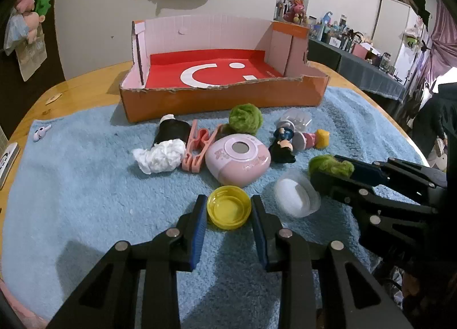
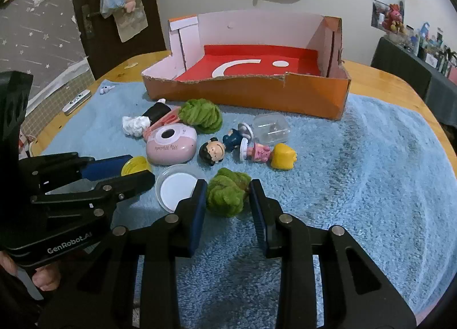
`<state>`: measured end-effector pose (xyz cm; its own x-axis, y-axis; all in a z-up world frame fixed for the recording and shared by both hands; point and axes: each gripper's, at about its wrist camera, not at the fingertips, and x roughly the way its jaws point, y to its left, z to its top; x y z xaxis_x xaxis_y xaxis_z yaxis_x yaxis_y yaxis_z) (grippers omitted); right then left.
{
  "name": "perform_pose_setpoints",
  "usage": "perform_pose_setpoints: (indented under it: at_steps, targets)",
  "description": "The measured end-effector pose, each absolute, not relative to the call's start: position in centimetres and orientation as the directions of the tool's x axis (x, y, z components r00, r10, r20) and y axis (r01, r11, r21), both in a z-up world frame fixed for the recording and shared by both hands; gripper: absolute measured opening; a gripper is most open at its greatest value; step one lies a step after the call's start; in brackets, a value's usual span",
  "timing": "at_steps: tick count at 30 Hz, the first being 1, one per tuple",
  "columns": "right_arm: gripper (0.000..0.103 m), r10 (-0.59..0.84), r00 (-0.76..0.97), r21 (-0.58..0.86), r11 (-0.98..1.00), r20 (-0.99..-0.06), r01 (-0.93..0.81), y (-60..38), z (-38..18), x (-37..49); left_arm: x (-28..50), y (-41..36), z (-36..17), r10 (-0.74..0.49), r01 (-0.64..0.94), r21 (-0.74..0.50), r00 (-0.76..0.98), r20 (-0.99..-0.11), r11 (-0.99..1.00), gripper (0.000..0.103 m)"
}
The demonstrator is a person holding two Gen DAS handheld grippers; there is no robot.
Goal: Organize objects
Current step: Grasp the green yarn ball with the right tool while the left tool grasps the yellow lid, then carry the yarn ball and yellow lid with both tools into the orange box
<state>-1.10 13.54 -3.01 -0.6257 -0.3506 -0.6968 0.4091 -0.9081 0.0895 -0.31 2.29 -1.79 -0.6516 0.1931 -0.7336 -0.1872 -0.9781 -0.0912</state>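
An orange cardboard box (image 1: 217, 100) (image 2: 257, 94) with a red floor stands at the back of a blue towel (image 1: 85, 186) (image 2: 371, 171). My left gripper (image 1: 228, 209) (image 2: 137, 170) is open, its fingers on either side of a yellow cap (image 1: 228, 209) (image 2: 135, 165). My right gripper (image 2: 227, 194) (image 1: 328, 170) is open, its fingers on either side of a green fuzzy ball (image 2: 227, 194) (image 1: 328, 164). Between them lies a clear lid (image 1: 295, 193) (image 2: 177, 189). Behind lie a pink round case (image 1: 238, 159) (image 2: 171, 144), a second green ball (image 1: 245, 119) (image 2: 201, 116) and small dolls (image 1: 284, 143) (image 2: 228, 146).
A pink clip (image 1: 197, 146), a white tissue wad (image 1: 160, 156) (image 2: 134, 126), a black-and-white item (image 1: 171, 129), a clear plastic case (image 2: 270, 129) and a yellow block (image 2: 282, 160) also lie on the towel. A wooden table (image 1: 85, 83) is under it.
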Motion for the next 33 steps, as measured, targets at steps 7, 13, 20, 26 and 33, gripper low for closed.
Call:
perform_pose_setpoints:
  at_steps: [7,13,20,26,33]
  targets:
    - [0.028,-0.354,-0.639,0.095,-0.91,-0.683,0.403,13.7,-2.1,-1.1,0.0,2.5,-1.0,0.194,-0.193,-0.084,-0.668,-0.719,-0.978,0.031]
    - [0.028,-0.363,-0.647,0.095,-0.907,-0.671,0.41,13.6,-1.1,-1.3,-0.3,2.3,0.0,0.189,-0.184,-0.084,-0.683,-0.705,-0.979,0.031]
    - [0.028,-0.371,-0.655,0.101,-0.906,-0.658,0.412,13.5,0.1,-2.1,-1.4,1.9,1.3,0.178,-0.172,-0.079,-0.7,-0.692,-0.982,0.031]
    - [0.028,-0.372,-0.667,0.096,-0.906,-0.645,0.413,13.4,1.4,-3.2,-2.8,1.5,2.5,0.176,-0.165,-0.082,-0.713,-0.679,-0.983,0.031]
    - [0.028,-0.371,-0.684,0.088,-0.907,-0.628,0.412,13.4,2.8,-4.5,-4.5,1.4,3.9,0.168,-0.157,-0.076,-0.728,-0.665,-0.985,0.031]
